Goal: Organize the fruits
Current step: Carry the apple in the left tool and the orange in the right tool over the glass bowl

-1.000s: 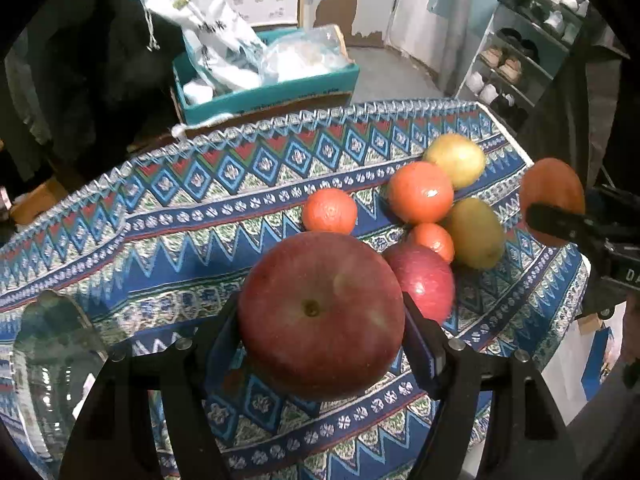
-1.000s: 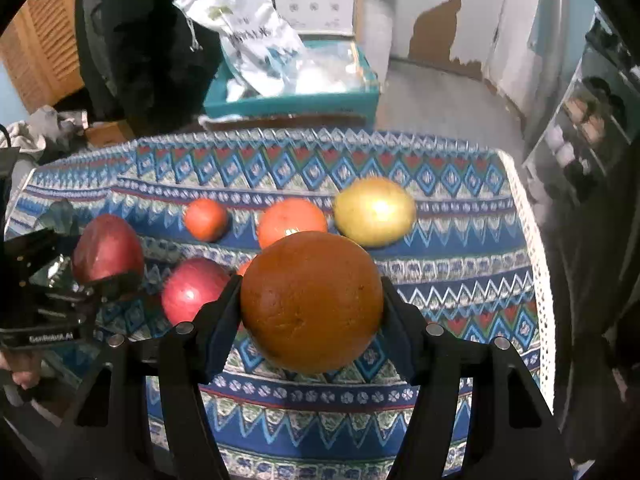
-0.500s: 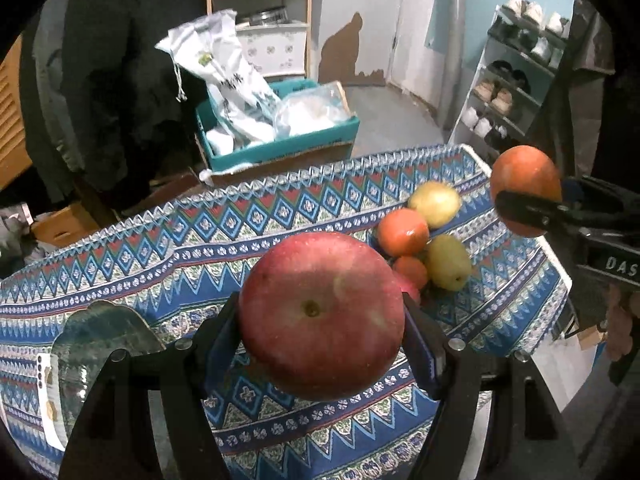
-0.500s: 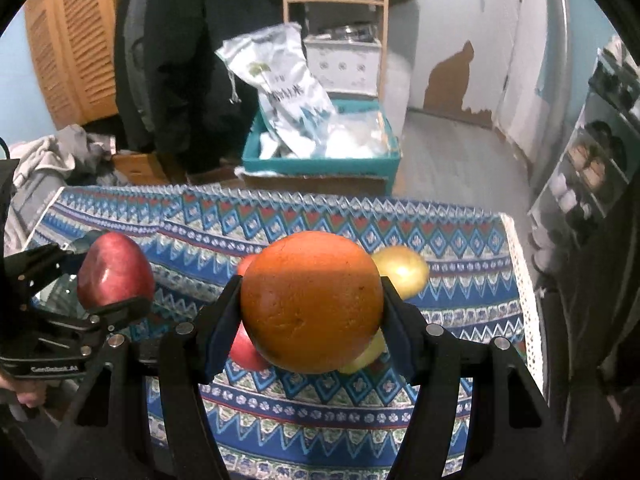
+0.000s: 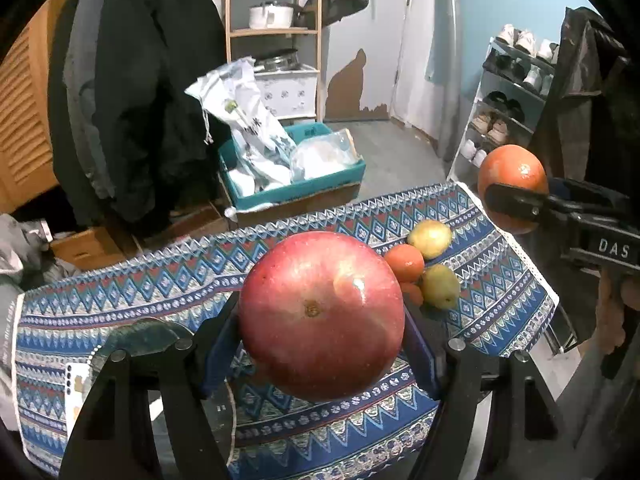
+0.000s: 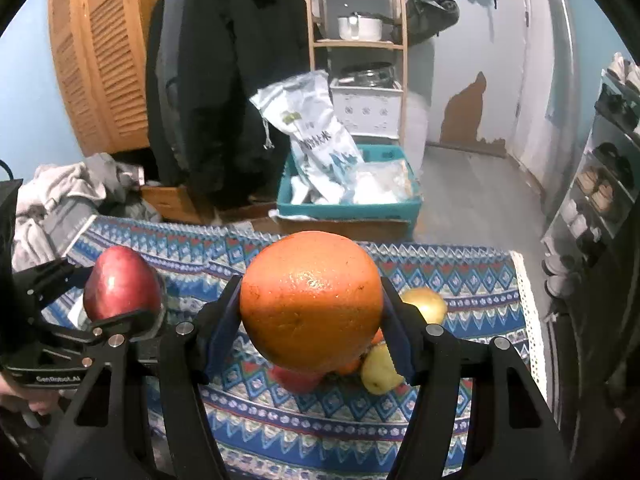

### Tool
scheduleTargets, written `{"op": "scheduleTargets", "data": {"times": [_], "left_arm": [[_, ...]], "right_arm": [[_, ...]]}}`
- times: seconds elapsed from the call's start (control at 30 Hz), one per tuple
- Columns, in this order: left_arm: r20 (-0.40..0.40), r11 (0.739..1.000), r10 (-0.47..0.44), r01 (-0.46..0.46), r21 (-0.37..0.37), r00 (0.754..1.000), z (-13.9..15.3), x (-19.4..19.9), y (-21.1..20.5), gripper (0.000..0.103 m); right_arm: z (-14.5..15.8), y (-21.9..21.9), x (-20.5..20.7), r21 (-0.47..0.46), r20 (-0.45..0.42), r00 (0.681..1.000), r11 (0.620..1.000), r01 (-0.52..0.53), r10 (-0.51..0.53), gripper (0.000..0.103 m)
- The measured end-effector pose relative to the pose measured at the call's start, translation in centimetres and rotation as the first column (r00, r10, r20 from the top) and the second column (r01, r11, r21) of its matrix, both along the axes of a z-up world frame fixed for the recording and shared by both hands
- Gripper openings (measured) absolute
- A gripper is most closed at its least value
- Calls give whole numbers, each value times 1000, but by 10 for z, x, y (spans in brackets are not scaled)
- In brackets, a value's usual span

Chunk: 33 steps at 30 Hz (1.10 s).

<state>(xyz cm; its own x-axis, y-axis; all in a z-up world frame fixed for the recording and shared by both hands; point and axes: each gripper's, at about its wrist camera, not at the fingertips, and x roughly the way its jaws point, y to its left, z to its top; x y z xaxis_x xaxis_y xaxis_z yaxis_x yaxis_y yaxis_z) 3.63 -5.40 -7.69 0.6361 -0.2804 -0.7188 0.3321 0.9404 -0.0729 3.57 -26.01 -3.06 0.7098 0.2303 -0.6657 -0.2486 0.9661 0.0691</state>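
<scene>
My left gripper point(image 5: 320, 316) is shut on a big red apple point(image 5: 320, 316), held high above the patterned tablecloth point(image 5: 160, 292). My right gripper point(image 6: 312, 304) is shut on a large orange point(image 6: 312, 304), also lifted off the table. Each held fruit shows in the other view: the orange point(image 5: 512, 184) at the right, the apple point(image 6: 120, 284) at the left. On the cloth lies a cluster: two yellow pears point(image 5: 430, 234) point(image 5: 440, 286), a small orange fruit point(image 5: 404, 262) and another red apple point(image 6: 296, 378), partly hidden by my grip.
A glass plate point(image 5: 140, 340) lies on the cloth at the left. Beyond the table stand a teal box with bags point(image 5: 296, 172), dark coats point(image 5: 148, 92), a wooden shelf point(image 5: 276, 32) and a shoe rack point(image 5: 508, 108). The table's right edge point(image 5: 516, 248) is close.
Both grippers have risen with their fruit and tilted upward; the table and fruit cluster have dropped lower and smaller in both views, and more of the room shows.
</scene>
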Motion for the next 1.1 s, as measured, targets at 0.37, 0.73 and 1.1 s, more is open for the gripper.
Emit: {"op": "scheduleTargets", "data": {"times": [0.37, 0.73, 1.1], "left_arm": [[46, 998, 50, -49, -36, 998, 26, -9, 32, 75], [38, 988, 146, -144, -50, 988, 25, -9, 76, 75], [14, 969, 242, -241, -60, 970, 14, -12, 121, 75]], "right_arm": [[14, 30, 6, 14, 26, 998, 998, -60, 59, 65], [17, 79, 19, 24, 20, 989, 989, -148, 147, 65], [12, 142, 36, 31, -6, 969, 968, -248, 249, 65]]}}
